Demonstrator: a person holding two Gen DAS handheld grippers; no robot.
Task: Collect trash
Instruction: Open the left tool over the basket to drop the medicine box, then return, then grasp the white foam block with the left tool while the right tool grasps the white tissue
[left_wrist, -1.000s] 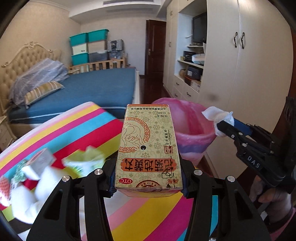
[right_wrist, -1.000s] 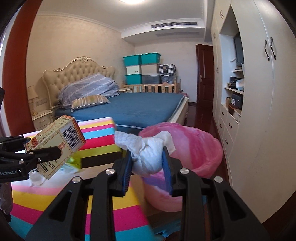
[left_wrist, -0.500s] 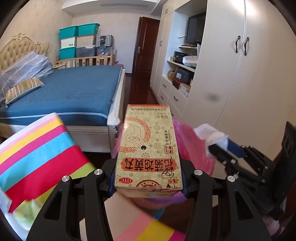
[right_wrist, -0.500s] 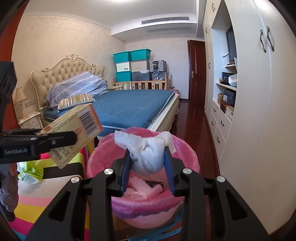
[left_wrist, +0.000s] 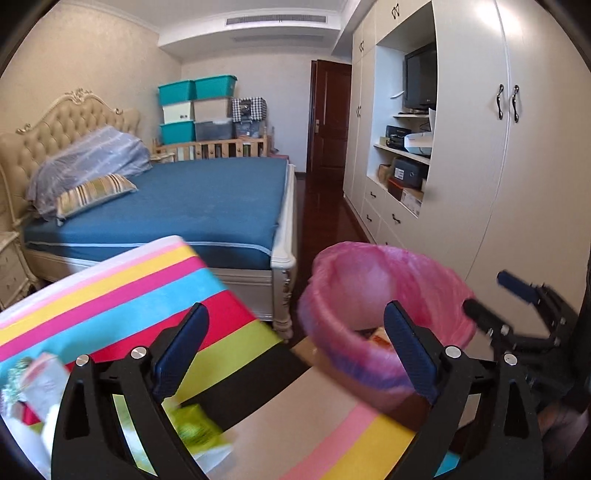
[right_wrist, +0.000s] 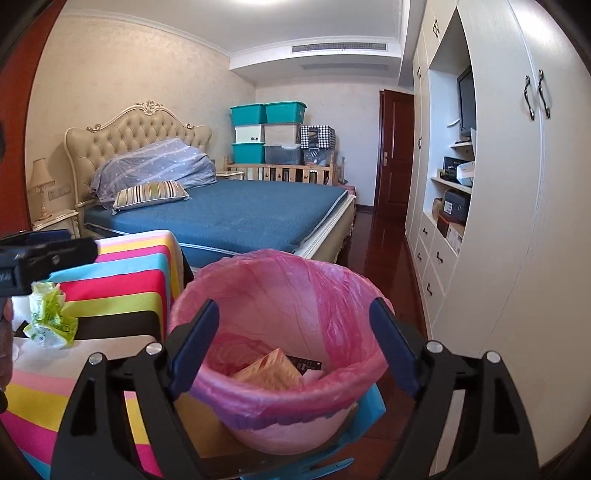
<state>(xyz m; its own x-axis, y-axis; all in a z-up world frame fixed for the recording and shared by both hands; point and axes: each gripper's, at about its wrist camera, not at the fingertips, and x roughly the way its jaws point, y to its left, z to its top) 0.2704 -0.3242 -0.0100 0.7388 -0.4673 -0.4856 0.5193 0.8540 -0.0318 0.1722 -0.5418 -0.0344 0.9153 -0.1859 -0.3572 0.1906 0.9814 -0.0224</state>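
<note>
The bin lined with a pink bag (right_wrist: 280, 269) stands beside the striped table. Inside it lies the tan medicine box (right_wrist: 269, 369). My right gripper (right_wrist: 293, 314) hangs over the bin's near rim, its jaws opening with nothing between them. My left gripper (left_wrist: 295, 332) is also opening and empty, above the table's corner with the pink bin (left_wrist: 388, 288) just to its right. A crumpled green wrapper (left_wrist: 192, 428) lies on the table under the left finger, and the same green wrapper (right_wrist: 48, 317) shows at left in the right wrist view. The white tissue is out of sight.
The rainbow-striped tablecloth (left_wrist: 110, 295) carries more white paper and packets (left_wrist: 44, 384) at its left. A blue bed (right_wrist: 240, 214) stands behind, white wardrobes (right_wrist: 517, 221) line the right. Dark wooden floor runs between them. The right gripper (left_wrist: 517, 306) shows at right in the left wrist view.
Both grippers opened. The medicine box left the left gripper and now lies in the bin; the white tissue left the right gripper. The left gripper swung back toward the table.
</note>
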